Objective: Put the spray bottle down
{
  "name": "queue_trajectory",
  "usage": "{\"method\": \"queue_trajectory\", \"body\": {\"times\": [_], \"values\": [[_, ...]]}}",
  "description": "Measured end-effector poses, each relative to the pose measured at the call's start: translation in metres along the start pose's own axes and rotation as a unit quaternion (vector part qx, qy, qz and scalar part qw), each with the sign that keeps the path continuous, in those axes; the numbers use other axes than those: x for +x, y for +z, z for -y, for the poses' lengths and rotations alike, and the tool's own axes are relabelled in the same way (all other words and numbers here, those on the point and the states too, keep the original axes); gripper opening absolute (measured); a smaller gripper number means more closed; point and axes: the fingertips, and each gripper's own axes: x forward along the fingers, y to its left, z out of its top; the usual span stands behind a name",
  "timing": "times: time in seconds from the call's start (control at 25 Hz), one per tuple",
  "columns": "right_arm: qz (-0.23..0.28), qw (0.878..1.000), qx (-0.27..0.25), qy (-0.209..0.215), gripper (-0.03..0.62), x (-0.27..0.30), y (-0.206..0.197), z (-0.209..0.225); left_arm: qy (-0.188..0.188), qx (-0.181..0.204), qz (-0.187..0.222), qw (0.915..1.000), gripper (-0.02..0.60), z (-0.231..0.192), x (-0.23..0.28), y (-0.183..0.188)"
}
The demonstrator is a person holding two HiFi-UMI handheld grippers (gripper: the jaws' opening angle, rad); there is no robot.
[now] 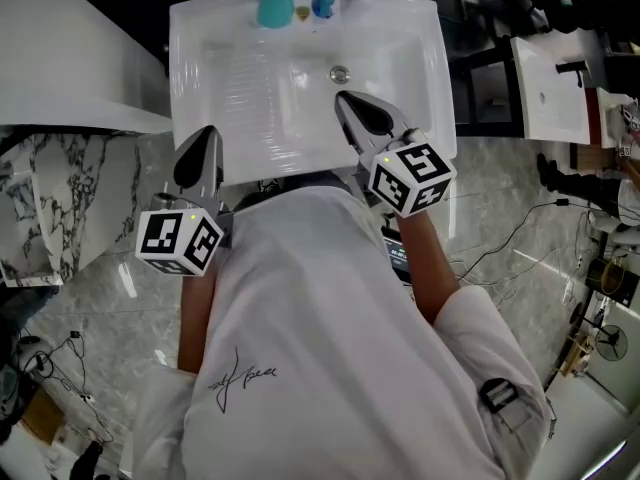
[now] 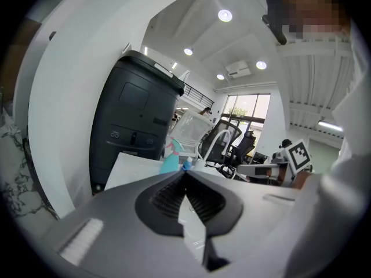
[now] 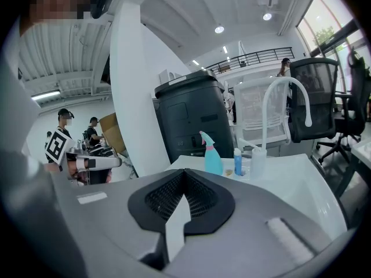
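The spray bottle stands upright on the back edge of the white sink, on the side far from the person. A small blue bottle is just beside it. No gripper touches the spray bottle. The left gripper is at the front left edge of the sink. The right gripper is over the basin, near the drain. Both are well apart from the spray bottle.

The head view does not show well how the jaws stand. In the left gripper view the left jaws are pressed together at the tips, with nothing between them. The right gripper view shows the same for the right jaws: clenched and empty.

The right gripper view also shows a curved white tap by the bottles, a black bin behind the sink and an office chair. Only the head view shows the drain and the person's white shirt.
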Motion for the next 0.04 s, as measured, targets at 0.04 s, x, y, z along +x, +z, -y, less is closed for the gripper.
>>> {"method": "queue_trajectory", "body": {"times": [0.04], "values": [[0.0,1.0,0.0,-0.002,-0.005,-0.0009,-0.0002,0.0002,0.003,0.001,0.0,1.0,0.002,-0.0014,0.0,0.0004]]}}
